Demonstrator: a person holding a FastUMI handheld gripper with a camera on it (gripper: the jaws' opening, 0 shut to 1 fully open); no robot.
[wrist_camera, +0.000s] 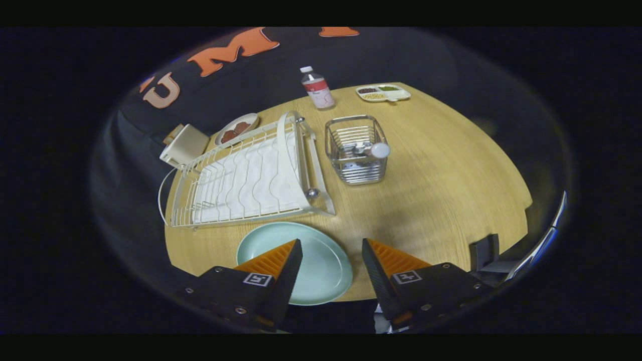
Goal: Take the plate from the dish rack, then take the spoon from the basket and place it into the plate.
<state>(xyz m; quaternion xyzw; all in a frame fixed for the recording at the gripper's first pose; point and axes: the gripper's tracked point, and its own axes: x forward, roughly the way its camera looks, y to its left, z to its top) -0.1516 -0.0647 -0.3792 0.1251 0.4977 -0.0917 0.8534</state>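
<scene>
The plate (pixel 321 265) lies flat on the wooden table (pixel 441 190), just in front of the dish rack (pixel 246 175), ready to receive the spoon (pixel 368 149), which sits in the wire basket (pixel 356 150) beyond the fingers. The gripper (pixel 332 245) hovers with jaws wide, holding nothing. Black cloth walls the booth.

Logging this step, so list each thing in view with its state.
plate: flat on the table, out of the rack
dish rack: empty
basket: upright, spoon inside
spoon: in the basket, untouched
bottle: upright, capped
gripper: open, holding nothing
</scene>
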